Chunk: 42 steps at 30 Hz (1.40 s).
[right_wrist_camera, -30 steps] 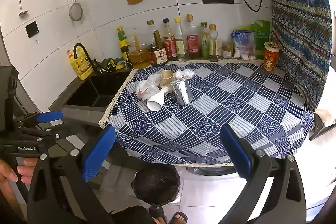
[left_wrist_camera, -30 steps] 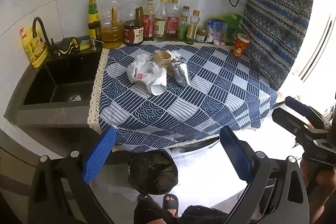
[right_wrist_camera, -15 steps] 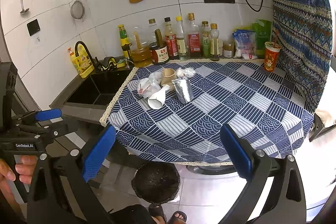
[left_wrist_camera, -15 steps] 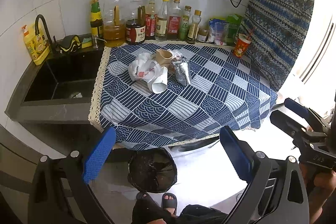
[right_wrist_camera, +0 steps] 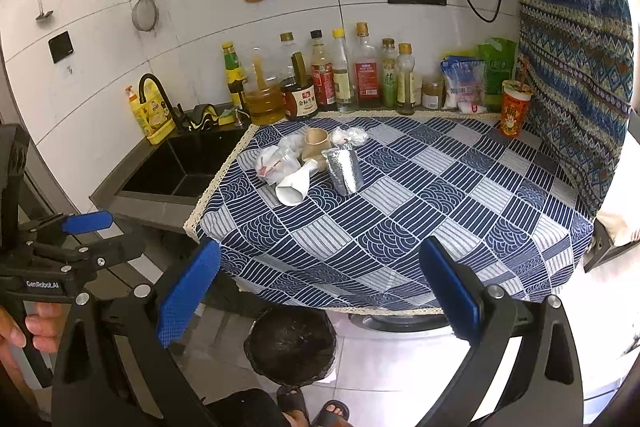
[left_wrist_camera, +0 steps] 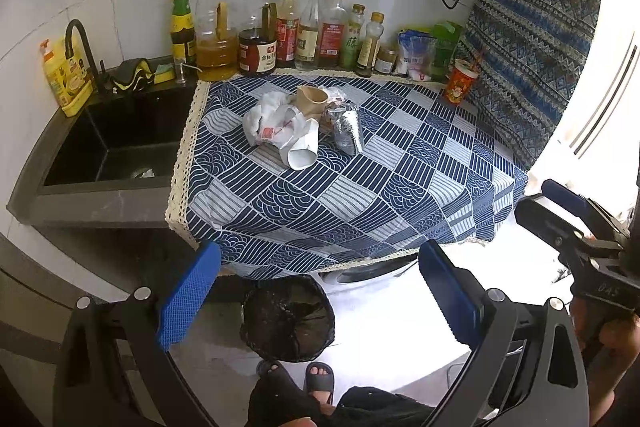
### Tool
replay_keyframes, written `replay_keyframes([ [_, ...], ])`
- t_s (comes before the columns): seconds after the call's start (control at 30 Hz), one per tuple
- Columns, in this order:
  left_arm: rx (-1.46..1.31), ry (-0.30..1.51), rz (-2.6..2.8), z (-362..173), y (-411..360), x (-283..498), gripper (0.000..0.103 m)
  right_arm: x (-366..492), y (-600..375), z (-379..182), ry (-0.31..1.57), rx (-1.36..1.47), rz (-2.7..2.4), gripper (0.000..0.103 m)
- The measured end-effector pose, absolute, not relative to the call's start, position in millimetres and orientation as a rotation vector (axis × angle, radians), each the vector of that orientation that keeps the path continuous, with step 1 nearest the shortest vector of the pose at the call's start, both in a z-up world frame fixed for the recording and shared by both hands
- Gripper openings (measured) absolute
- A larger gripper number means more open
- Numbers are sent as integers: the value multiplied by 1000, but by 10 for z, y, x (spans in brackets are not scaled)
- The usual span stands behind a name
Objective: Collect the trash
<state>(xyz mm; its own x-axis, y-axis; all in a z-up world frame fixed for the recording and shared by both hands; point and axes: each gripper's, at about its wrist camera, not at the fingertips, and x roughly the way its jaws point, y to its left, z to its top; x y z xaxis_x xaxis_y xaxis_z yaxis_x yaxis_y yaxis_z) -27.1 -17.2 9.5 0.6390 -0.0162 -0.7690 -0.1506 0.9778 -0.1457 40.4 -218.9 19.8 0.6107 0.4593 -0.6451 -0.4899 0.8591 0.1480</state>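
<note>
A heap of trash lies on the far left part of the blue patterned tablecloth (left_wrist_camera: pixel 400 195): a crumpled white plastic bag (left_wrist_camera: pixel 272 125), a white paper cone (left_wrist_camera: pixel 304 151), a tan paper cup (left_wrist_camera: pixel 310 99) on its side and a silver foil pouch (left_wrist_camera: pixel 350 131). The same heap shows in the right wrist view, with the cone (right_wrist_camera: pixel 294 183), cup (right_wrist_camera: pixel 316 143) and pouch (right_wrist_camera: pixel 344 169). A black-lined trash bin (left_wrist_camera: pixel 288 317) stands on the floor below the table's front edge. My left gripper (left_wrist_camera: pixel 316 295) and right gripper (right_wrist_camera: pixel 316 295) are both open and empty, held in front of the table above the bin (right_wrist_camera: pixel 290 345).
Several sauce bottles (left_wrist_camera: pixel 296 27) line the back wall. A black sink (left_wrist_camera: pixel 108 139) with a tap lies left of the table. A red cup (left_wrist_camera: pixel 460 81) stands at the back right by a patterned curtain (left_wrist_camera: pixel 532 39). The person's feet (left_wrist_camera: pixel 316 377) are beside the bin.
Both grippers have drifted slightly, so the table sits a little lower and nearer in view. Both stay open and empty. The trash has not moved.
</note>
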Motion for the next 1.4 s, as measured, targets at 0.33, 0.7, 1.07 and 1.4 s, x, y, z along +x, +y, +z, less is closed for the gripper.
replay_keyframes([
  [0.33, -214, 892, 81, 42, -34, -228, 96, 481, -2158, 176, 753, -41, 535, 99],
  [0.7, -223, 887, 40, 55, 132, -123, 96, 471, -2010, 177, 768, -40, 507, 99],
  [1.07, -230, 868, -1, -8, 317, -117, 96, 364, -1818, 115, 769, -55, 482, 99],
  [1.4, -245, 866, -19, -45, 451, -133, 96, 353, -1639, 102, 769, -38, 500, 99],
])
